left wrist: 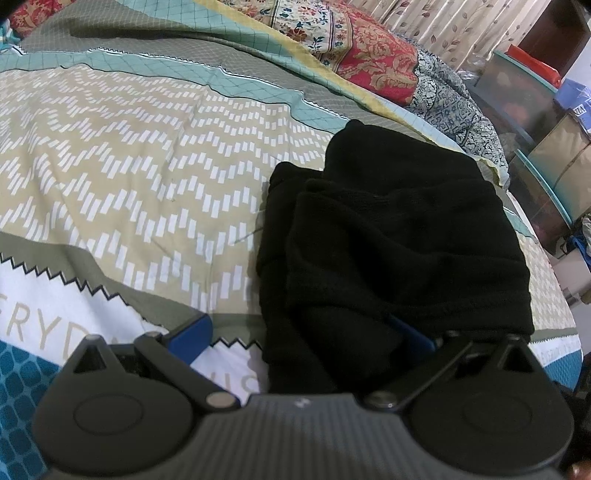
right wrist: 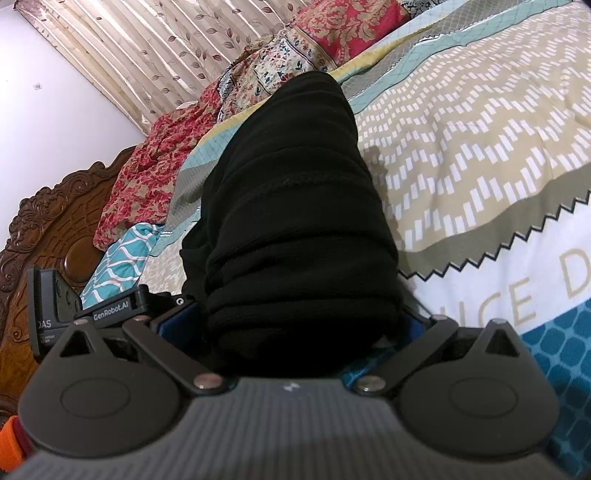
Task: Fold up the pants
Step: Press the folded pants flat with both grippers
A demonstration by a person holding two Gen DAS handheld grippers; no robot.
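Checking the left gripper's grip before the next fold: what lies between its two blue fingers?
In the left wrist view, the black pants fill most of the gap beside the right-hand finger; bare bedsheet shows next to the left-hand one.

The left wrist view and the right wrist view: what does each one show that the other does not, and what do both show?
Only the left wrist view shows the storage boxes beside the bed. Only the right wrist view shows the carved headboard, the wall and the left hand-held gripper from outside. Both show the black pants lying between the blue fingers, the patterned bedsheet, the floral cloth and the curtain.
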